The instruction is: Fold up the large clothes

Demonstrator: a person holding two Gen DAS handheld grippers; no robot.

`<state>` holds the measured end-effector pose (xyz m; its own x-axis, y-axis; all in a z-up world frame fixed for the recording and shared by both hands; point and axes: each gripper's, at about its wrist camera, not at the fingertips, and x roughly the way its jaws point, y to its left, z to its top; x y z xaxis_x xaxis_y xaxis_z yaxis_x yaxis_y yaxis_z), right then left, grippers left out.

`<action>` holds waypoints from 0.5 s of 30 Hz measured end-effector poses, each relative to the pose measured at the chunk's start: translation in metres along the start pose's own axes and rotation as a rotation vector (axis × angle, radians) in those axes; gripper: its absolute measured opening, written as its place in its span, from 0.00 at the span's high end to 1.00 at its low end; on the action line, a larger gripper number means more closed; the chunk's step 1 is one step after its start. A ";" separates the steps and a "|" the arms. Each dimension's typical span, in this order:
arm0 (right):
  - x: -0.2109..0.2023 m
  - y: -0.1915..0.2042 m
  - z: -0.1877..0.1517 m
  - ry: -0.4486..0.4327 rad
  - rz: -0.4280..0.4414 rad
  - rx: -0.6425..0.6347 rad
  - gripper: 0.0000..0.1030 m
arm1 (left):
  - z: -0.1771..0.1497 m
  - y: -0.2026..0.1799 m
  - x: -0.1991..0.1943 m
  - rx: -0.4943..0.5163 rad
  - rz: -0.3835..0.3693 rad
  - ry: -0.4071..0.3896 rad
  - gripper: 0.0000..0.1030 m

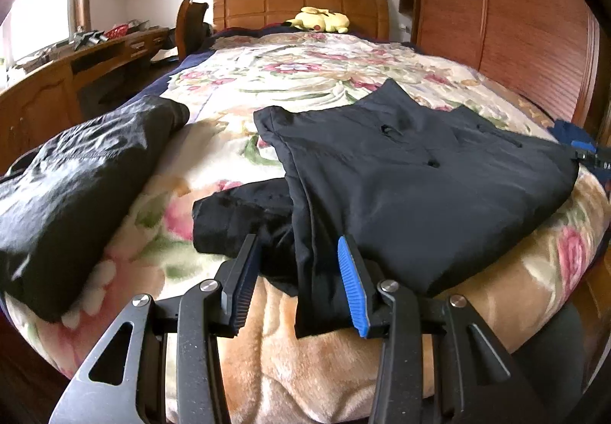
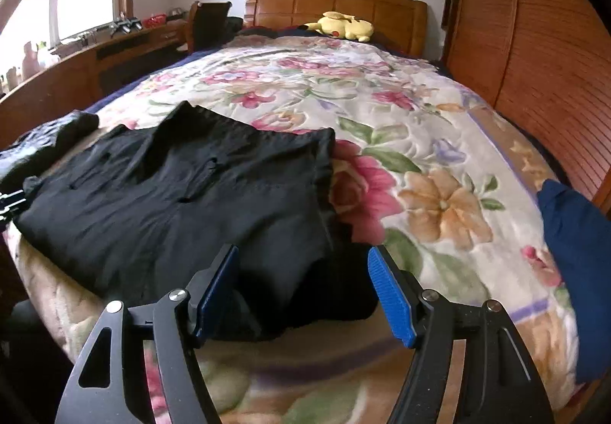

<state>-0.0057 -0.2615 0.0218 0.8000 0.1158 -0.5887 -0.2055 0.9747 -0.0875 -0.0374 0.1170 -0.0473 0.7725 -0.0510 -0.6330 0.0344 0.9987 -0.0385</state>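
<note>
Floral bedspread (image 2: 439,141) holds black trousers (image 2: 172,195); both grippers' fingers (image 1: 353,282) spread, seemingly unclamped.

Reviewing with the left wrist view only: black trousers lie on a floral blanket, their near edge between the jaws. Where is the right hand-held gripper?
Observer: The right hand-held gripper hangs over the opposite near corner of the black trousers, jaws open around it.
Operator: Do its pads squeeze the cloth?
Observer: No squeeze shows. Its blue ribbed pad on the right sits at the cloth's outer edge, beside the floral blanket.
Operator: What lies further right?
Observer: A dark blue cloth bundle sits at the blanket's right edge, apart from the trousers, with bare blanket between them.
</note>
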 end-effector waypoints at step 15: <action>0.011 0.052 0.003 -0.051 0.079 -0.125 0.31 | -0.009 -0.002 -0.013 -0.015 0.016 -0.017 0.58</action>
<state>-0.0062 -0.2086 0.0132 0.8054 0.2035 -0.5566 -0.3349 0.9312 -0.1441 -0.0526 0.1154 -0.0459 0.7837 -0.0344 -0.6202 0.0123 0.9991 -0.0399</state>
